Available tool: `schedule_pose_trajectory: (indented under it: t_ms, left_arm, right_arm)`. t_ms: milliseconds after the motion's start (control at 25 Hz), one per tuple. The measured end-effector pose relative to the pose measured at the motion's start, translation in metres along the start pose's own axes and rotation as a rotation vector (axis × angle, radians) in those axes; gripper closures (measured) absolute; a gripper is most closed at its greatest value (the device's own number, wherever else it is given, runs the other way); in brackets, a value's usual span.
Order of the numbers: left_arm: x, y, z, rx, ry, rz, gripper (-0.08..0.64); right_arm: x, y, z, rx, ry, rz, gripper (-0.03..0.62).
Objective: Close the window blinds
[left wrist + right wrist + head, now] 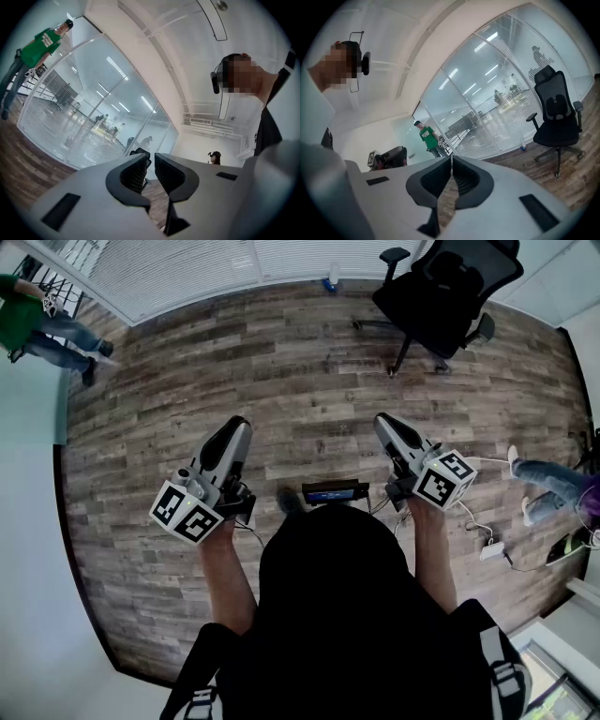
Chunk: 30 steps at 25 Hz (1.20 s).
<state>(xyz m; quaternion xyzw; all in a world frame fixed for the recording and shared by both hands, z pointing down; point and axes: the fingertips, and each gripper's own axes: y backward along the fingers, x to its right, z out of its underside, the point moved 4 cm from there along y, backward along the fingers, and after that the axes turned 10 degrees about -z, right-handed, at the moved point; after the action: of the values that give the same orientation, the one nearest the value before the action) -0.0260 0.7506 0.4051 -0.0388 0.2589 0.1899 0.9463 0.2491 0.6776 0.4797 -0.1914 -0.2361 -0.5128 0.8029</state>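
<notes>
White slatted blinds (pixel 187 268) hang behind the glass wall along the far edge of the wooden floor, lowered to floor level. The same blinds (pixel 56 122) show in the left gripper view and the blinds (pixel 511 122) in the right gripper view, several steps away from both grippers. My left gripper (pixel 239 423) is held out over the floor; in its own view the left gripper (pixel 152 157) has a narrow gap between its pads and nothing in it. My right gripper (pixel 382 420) is level with it; in its own view the right gripper (pixel 451 159) has its tips touching and holds nothing.
A black office chair (pixel 441 287) stands near the glass at the right, also seen as the chair (pixel 555 122). A small bottle (pixel 332 279) stands at the foot of the glass. A person in green (pixel 28 324) walks at the far left. Another person's legs (pixel 553 484) and cables (pixel 492 549) are at the right.
</notes>
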Motion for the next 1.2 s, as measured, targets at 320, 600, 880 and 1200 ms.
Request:
schedule_pose_trajectory:
  t_ms: [320, 600, 880, 1200]
  left_arm:
    - [-0.018, 0.006, 0.005, 0.005, 0.027, -0.01, 0.497]
    - [-0.038, 0.018, -0.006, 0.023, 0.048, -0.008, 0.497]
    - [-0.057, 0.025, -0.011, 0.046, 0.065, -0.005, 0.497]
    - [-0.088, 0.029, -0.025, 0.067, 0.074, 0.032, 0.497]
  right_arm:
    - [-0.001, -0.015, 0.005, -0.027, 0.015, 0.005, 0.571]
    - [-0.013, -0.037, 0.007, -0.048, 0.025, 0.014, 0.571]
    - [-0.011, -0.045, 0.002, -0.026, 0.041, 0.083, 0.569]
    - [-0.013, -0.061, -0.003, 0.014, 0.07, 0.156, 0.569]
